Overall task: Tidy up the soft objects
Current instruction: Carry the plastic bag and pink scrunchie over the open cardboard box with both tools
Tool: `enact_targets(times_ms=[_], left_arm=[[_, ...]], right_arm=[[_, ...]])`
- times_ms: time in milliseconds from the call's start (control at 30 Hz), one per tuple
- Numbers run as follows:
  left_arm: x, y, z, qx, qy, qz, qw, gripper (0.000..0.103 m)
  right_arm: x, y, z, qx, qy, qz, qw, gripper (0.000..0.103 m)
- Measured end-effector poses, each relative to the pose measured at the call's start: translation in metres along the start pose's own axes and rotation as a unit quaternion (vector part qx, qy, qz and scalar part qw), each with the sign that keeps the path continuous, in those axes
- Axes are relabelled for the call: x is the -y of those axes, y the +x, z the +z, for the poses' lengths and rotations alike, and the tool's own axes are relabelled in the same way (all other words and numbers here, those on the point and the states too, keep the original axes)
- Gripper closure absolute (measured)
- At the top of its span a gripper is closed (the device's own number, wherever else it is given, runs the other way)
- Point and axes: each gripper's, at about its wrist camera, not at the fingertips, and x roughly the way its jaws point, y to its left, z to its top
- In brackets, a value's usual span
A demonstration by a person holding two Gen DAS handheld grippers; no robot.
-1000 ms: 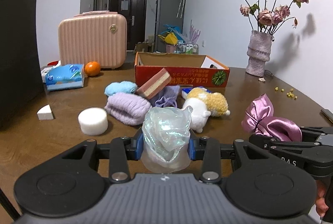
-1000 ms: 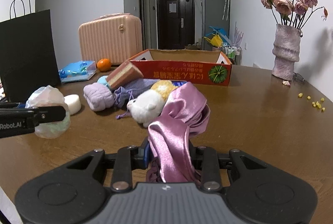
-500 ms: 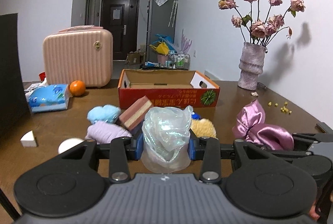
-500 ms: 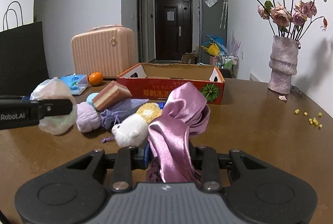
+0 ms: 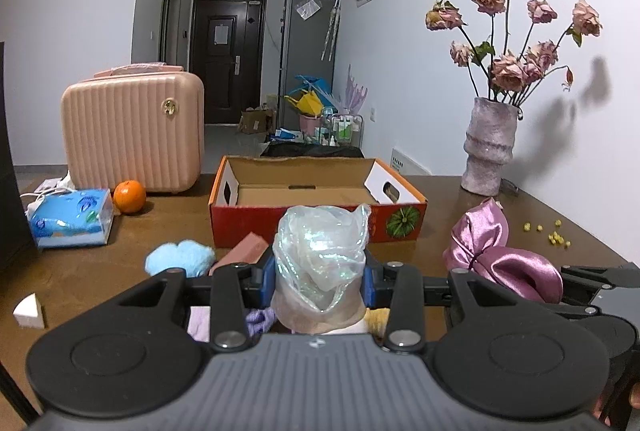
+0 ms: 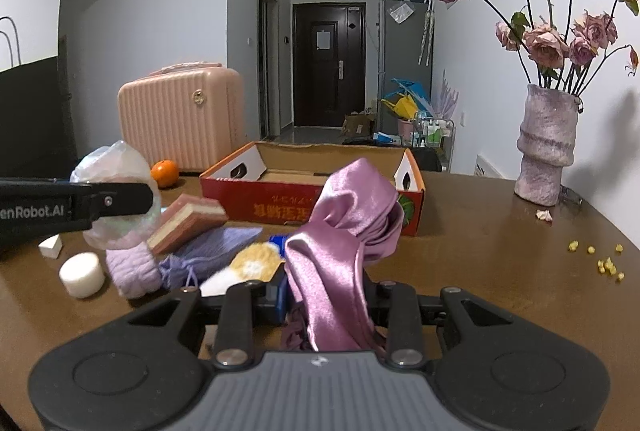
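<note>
brown table [image 5: 80, 279] slid under you as both loads rose toward the cardboard box [image 5: 316, 191]. your left gripper [image 5: 320, 273] clamped the iridescent bag [image 5: 320, 255], your right gripper [image 6: 326, 301] the pink satin cloth [image 6: 340, 231]; both neared drop-off.

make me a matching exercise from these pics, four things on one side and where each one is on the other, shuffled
Things:
1. iridescent plastic bag
2. pink satin cloth
3. orange
4. vase of dried roses

Places:
A. on the table beside the pink suitcase
B. clamped in the right hand-held gripper
C. at the table's far right, by the wall
D. clamped in the left hand-held gripper

Pairs: 1-D, 2-B, 3-A, 4-C
</note>
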Motion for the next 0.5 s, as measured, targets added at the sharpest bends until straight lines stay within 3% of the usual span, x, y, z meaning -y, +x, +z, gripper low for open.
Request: enact_targets(times_ms=[500], left_arm=[[0.0, 0.06, 0.043, 0.014, -0.032, 0.003, 0.9994, 0.063]], right_arm=[[0.012, 0.054, 0.04, 0.019, 0.008, -0.008, 1.0, 0.073]])
